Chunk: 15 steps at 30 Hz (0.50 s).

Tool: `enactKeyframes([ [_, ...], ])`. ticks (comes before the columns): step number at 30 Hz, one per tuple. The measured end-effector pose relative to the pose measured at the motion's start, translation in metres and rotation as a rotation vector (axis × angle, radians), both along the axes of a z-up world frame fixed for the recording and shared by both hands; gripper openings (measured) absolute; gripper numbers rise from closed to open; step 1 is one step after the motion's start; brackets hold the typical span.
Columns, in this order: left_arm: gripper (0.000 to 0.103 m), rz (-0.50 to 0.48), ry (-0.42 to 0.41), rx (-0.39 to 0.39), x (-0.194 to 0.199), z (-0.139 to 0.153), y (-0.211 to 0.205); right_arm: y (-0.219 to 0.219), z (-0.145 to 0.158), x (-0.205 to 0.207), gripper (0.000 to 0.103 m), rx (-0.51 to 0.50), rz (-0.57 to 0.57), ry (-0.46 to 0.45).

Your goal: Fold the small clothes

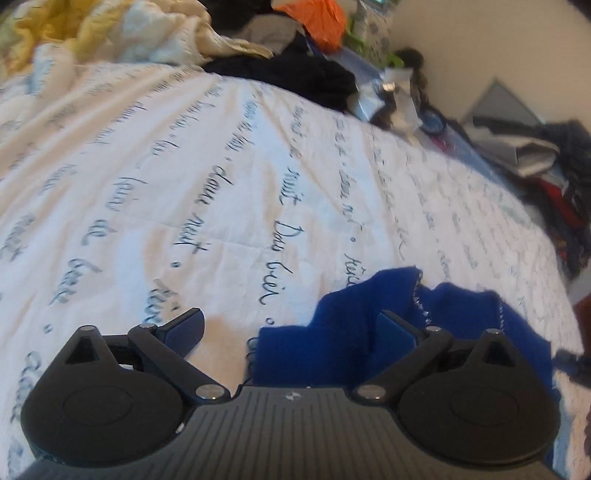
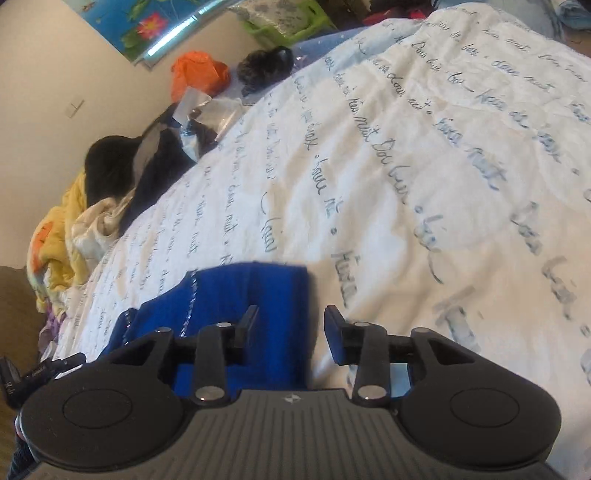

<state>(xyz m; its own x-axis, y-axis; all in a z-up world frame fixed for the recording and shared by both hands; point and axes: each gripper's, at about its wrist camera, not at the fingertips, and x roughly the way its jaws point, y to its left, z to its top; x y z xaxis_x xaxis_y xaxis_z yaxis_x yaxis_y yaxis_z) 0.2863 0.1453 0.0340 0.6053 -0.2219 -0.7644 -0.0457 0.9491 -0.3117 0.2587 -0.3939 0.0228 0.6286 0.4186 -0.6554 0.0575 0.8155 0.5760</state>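
1. The blue garment (image 1: 354,332) lies crumpled on the white bedspread (image 1: 221,184) printed with dark script. In the left wrist view it sits under and beyond the right-hand finger of the left gripper (image 1: 291,326), which stands wide with nothing between its pads.
2. In the right wrist view the same blue garment (image 2: 273,291) lies below the right gripper (image 2: 291,328). Its left finger is over the cloth and its right finger is at the cloth's edge. The jaws are partly apart and the pads do not press on the fabric.
3. The near part of the garment is cut off behind each gripper's body. Both views are blurred, so the kind of garment cannot be told; a line of pale stitching runs along one edge.
4. One blue garment is on the open bedspread. At the far edge is a heap: an orange piece (image 2: 199,74), a black piece (image 1: 295,74) and yellow-and-cream bedding (image 1: 110,33), with more items too blurred to count.
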Motion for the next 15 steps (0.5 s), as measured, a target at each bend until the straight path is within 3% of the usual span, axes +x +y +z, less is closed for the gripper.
enactKeyframes([
  [1,0.098,-0.019,0.005,0.027,0.005,-0.002,-0.006,0.005,-0.002,0.008,0.038,-0.001,0.01,0.002],
  [4,0.092,-0.1,-0.002,0.138,0.012,-0.003,-0.031,0.024,-0.014,0.028,0.037,-0.012,0.048,0.022],
  [6,0.079,-0.152,-0.014,0.207,0.012,-0.004,-0.046,0.037,-0.014,0.03,0.037,-0.052,0.071,-0.023],
  [7,0.069,-0.168,-0.027,0.253,0.011,-0.004,-0.052,0.041,-0.014,0.031,0.035,-0.066,0.08,-0.037],
  [8,0.052,-0.185,-0.049,0.312,0.009,-0.003,-0.06,0.044,-0.014,0.032,0.023,-0.076,0.093,-0.042],
  [9,0.031,-0.205,-0.058,0.321,0.009,-0.002,-0.064,0.046,-0.017,0.035,0.006,-0.073,0.116,-0.019],
  [10,0.012,-0.214,-0.06,0.317,0.009,0.001,-0.066,0.048,-0.018,0.035,0.006,-0.078,0.122,-0.026],
  [12,0.008,-0.173,-0.106,0.418,0.004,0.009,-0.076,0.051,-0.011,0.032,0.006,-0.127,0.121,-0.056],
  [15,0.008,-0.121,-0.193,0.499,-0.008,0.022,-0.077,0.029,0.009,0.018,0.006,-0.06,0.059,-0.157],
])
